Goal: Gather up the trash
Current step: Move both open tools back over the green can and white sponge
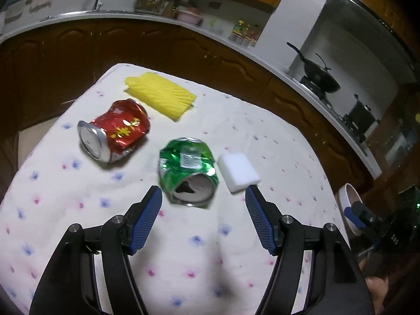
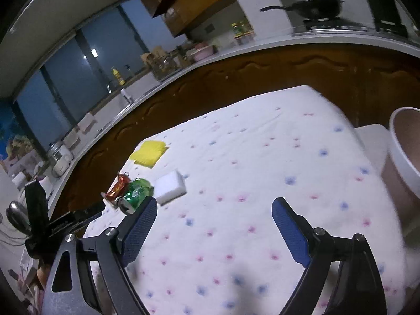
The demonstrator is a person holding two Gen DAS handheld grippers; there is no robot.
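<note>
Jaws wide, empty, near green can (image 1: 187, 170)

Two crushed cans (image 1: 115, 130), one yellow foam net (image 1: 160, 95), one white sponge (image 1: 238, 172), one bin (image 2: 405, 152).

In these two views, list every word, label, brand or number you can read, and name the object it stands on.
No text reads clearly.
Red can: gold characters on its side, too distorted to read.
Green can: white printed label, too small and blurred.
Right gripper body, seen from the left wrist: white letters, perhaps "DAS", uncertain.
Left gripper body, seen from the right wrist: white lettering, blurred.
Bottles on the counter: labels unreadable.
</note>
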